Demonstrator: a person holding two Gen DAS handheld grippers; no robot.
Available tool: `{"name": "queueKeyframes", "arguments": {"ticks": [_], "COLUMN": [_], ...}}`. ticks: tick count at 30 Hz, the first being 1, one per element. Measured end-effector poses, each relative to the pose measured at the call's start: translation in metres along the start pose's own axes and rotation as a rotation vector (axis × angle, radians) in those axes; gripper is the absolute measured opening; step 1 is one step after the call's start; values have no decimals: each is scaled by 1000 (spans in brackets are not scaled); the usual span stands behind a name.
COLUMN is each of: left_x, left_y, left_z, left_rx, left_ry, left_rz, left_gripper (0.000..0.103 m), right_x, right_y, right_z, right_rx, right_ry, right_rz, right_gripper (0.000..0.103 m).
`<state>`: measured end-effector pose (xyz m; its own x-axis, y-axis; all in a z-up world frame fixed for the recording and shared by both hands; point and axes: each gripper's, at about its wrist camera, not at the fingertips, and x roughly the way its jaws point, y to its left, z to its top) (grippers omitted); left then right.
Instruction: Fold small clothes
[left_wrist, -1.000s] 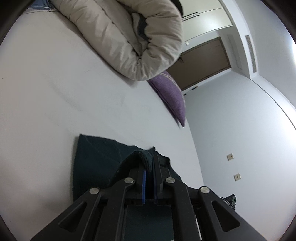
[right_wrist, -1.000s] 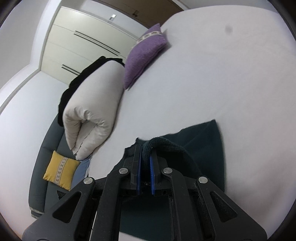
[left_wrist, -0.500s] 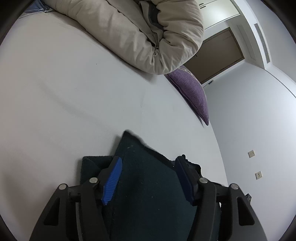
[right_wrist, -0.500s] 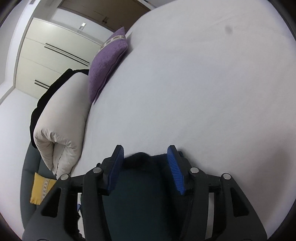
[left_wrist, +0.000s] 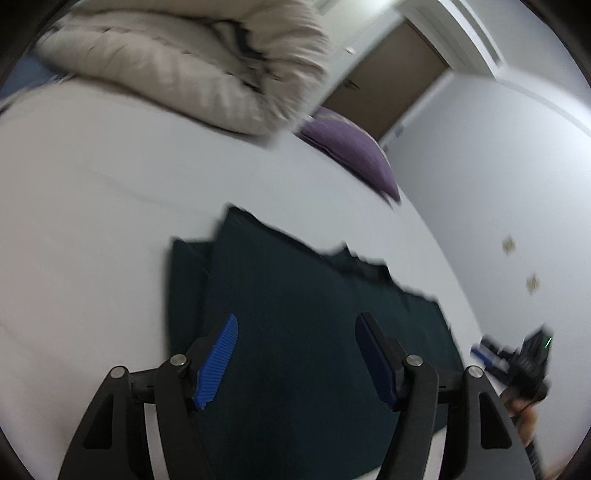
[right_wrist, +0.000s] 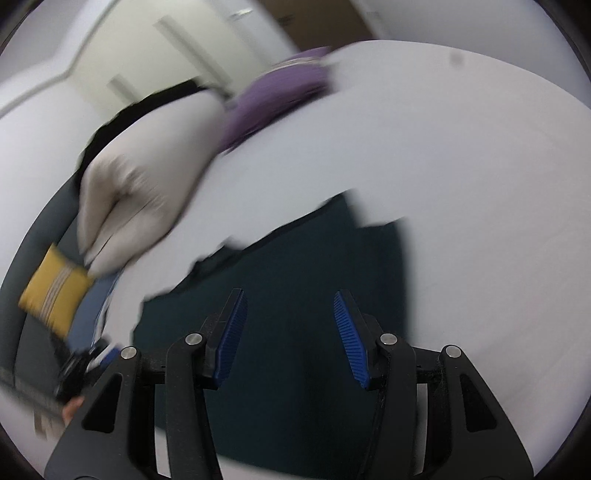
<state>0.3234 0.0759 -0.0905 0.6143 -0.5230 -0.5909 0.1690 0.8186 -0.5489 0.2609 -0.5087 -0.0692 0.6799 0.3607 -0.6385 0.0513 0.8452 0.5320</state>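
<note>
Garment: a dark green garment (left_wrist: 295, 314) is lying flat on the white bed (left_wrist: 92, 192), folded over itself, with a lower layer peeking out past the top layer's edge on the side away from the purple cushion (left_wrist: 351, 151).
Landmark: taking the garment as reference, the rolled beige duvet (left_wrist: 177, 62) is lying well beyond its far edge, and the purple cushion is sitting beyond it too, near the bed's rim.
Left gripper: the left gripper (left_wrist: 295, 362) is hovering over the garment's near part, jaws spread wide, gripping nothing.
Right gripper: the right gripper (right_wrist: 288, 332) is hanging over the same cloth, jaws likewise parted and empty; both views are smearing with motion.
Other: a yellow cushion (right_wrist: 55, 291) is resting on a dark sofa, well off to the side of the garment.
Handling: the cloth is looking soft, light and limp, probably a knit; it is likely draping and sagging wherever it is unsupported, not slipping or breaking.
Where to grip: pinching through both layers at two corners of one short edge seems best, so the layers are travelling together for the next fold.
Risk: catching only the top layer would be undoing the fold.
</note>
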Motion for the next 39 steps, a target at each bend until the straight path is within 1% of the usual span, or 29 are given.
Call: {"name": "queueKeyframes", "arguments": {"ticks": [1,3,4,5,7,9,11,13,15,16,17,18,20,21,24,27,29,30,31,32,34,36,37,38,39], "left_x": [0,1,1,1,0,3,9,18,27,29,27,23,20,16,6,1,-6,-10,-13,-17,-25,-35,-41,-46,-51], "left_y": [-6,-20,-27,-33,-46,-52,-56,-63,-67,-65,-61,-55,-47,-44,-36,-21,-10,-5,-3,0,3,4,2,0,-4], "left_z": [-5,-21,-30,-37,-51,-60,-68,-76,-82,-85,-85,-83,-82,-83,-89,-88,-88,-89,-89,-90,-93,-96,-97,-97,-95], "left_rx": [28,76,91,105,130,129,130,158,224,232,219,200,201,213,241,218,188,176,171,168,161,156,151,147,152], "left_ry": [4,16,26,31,27,27,32,46,59,63,62,60,65,67,71,70,69,66,65,64,60,47,37,27,9], "left_rz": [6,16,6,-3,2,-9,2,31,93,106,91,70,76,86,118,131,126,131,136,140,151,179,187,191,199], "left_gripper": [68,68,68,68,68,68,68,68,68,66,66,66,65,62,61,61,61,61,61,61,61,61,61,62,66], "right_x": [4,15,15,30,47,69,90,103,114,114,117,118,97,88,69,42,37,28,10,2,-8,-14,-24,-26,-27], "right_y": [13,37,37,63,80,82,78,79,80,80,80,74,42,28,-2,-39,-47,-58,-73,-80,-87,-87,-79,-69,-61], "right_z": [-9,-30,-30,-53,-71,-83,-98,-111,-119,-119,-123,-125,-121,-119,-110,-106,-105,-104,-101,-101,-101,-102,-101,-99,-95], "right_rx": [-27,-50,-50,-73,-82,6,82,101,89,89,96,121,158,184,239,300,313,334,346,359,390,402,384,361,346], "right_ry": [25,91,91,145,176,194,229,240,233,233,232,235,182,160,98,32,19,-5,-36,-57,-79,-93,-106,-111,-112], "right_rz": [37,142,142,215,247,293,330,312,285,285,281,284,258,251,218,171,167,162,141,123,119,111,91,98,114], "right_gripper": [48,48,48,48,48,48,48,48,44,38,33,33,33,33,33,33,33,33,33,33,33,35,37,37,37]}}
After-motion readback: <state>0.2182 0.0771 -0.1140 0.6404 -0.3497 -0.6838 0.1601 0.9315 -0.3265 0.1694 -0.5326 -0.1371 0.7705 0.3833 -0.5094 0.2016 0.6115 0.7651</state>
